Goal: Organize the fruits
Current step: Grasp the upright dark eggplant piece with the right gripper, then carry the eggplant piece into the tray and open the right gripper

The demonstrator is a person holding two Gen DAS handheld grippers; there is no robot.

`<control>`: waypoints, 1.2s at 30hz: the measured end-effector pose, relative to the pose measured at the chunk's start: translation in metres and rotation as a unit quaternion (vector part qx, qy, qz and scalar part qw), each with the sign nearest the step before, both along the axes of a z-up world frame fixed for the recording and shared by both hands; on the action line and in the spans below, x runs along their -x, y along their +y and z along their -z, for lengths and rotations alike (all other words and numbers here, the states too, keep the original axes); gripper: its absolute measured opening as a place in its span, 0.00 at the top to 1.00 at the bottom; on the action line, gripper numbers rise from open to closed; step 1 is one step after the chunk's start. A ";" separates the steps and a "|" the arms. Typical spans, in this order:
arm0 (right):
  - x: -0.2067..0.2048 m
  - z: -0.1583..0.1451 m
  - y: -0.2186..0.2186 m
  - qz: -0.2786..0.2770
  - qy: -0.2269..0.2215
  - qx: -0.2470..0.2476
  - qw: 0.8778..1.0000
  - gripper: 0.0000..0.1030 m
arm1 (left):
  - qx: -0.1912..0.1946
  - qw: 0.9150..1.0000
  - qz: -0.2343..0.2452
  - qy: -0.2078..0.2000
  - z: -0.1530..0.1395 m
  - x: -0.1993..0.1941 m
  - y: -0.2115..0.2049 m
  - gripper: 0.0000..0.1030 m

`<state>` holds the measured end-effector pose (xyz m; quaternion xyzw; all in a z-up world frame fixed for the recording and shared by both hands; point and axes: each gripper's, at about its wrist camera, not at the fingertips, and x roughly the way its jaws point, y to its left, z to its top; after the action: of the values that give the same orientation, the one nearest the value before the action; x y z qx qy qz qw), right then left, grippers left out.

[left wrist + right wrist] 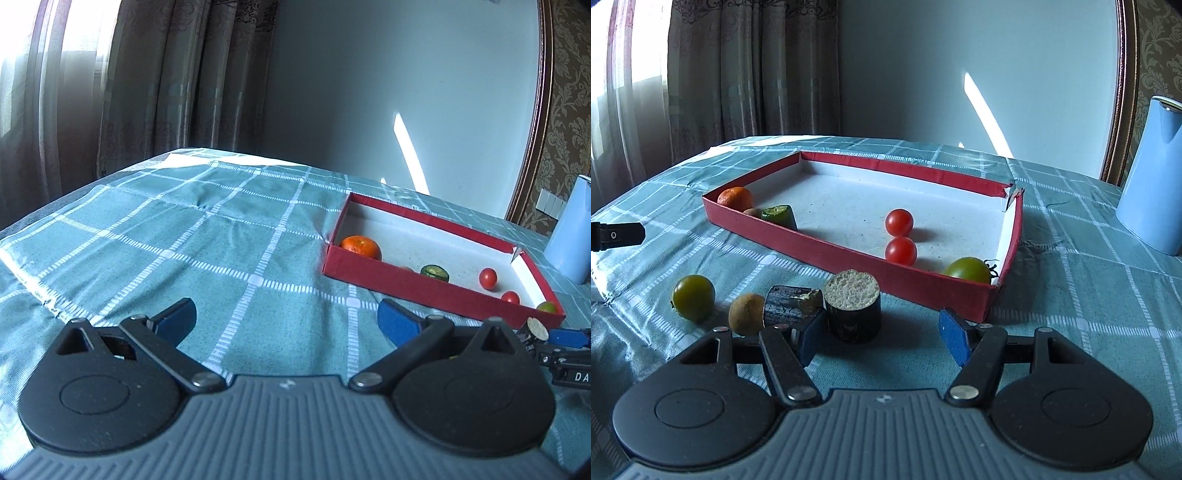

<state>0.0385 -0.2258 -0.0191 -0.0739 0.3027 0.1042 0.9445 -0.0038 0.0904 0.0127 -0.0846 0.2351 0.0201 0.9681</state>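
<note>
A shallow red box (849,260) with a white floor lies on the checked cloth; it also shows in the left wrist view (424,286). In it are an orange (735,198), a green cucumber piece (779,216), two cherry tomatoes (899,222) (900,250) and a green tomato (967,269). In front of the box lie a green tomato (693,296), a brown fruit (746,313) and two dark cut pieces (792,304) (854,310). My right gripper (882,341) is open just before the upright cut piece, touching nothing. My left gripper (286,317) is open over bare cloth.
A light blue jug (1154,177) stands at the right on the cloth. The wall is behind the table, and curtains hang at the left. The tip of my left gripper (617,234) shows at the left edge of the right wrist view.
</note>
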 end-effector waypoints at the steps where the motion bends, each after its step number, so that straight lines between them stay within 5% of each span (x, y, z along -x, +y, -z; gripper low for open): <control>1: -0.003 0.000 0.002 -0.002 0.002 -0.002 1.000 0.36 | 0.001 1.000 0.002 0.000 0.000 0.000 0.000 0.00; 9: -0.010 0.004 0.006 -0.008 0.021 -0.013 1.000 0.36 | 0.004 1.000 0.008 0.006 0.001 -0.003 -0.001 0.00; 11: -0.011 0.004 0.005 -0.008 0.024 -0.016 1.000 0.62 | 0.004 1.000 0.008 0.006 0.001 -0.003 -0.001 0.00; 15: -0.010 0.004 0.008 -0.015 0.022 -0.010 1.000 0.68 | 0.004 1.000 0.007 0.005 0.001 -0.003 -0.001 0.00; 27: 0.009 -0.015 0.002 -0.008 -0.042 -0.038 0.998 0.69 | 0.003 1.000 0.004 0.009 0.002 -0.003 0.000 0.00; 36: -0.022 -0.041 -0.013 0.032 -0.083 -0.038 0.995 0.69 | -0.004 1.000 -0.003 0.015 0.003 -0.005 -0.001 0.00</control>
<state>0.0600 -0.2385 0.0222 -0.0363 0.2214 0.0792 0.9713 0.0011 0.0891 0.0094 -0.0810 0.2492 0.0252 0.9647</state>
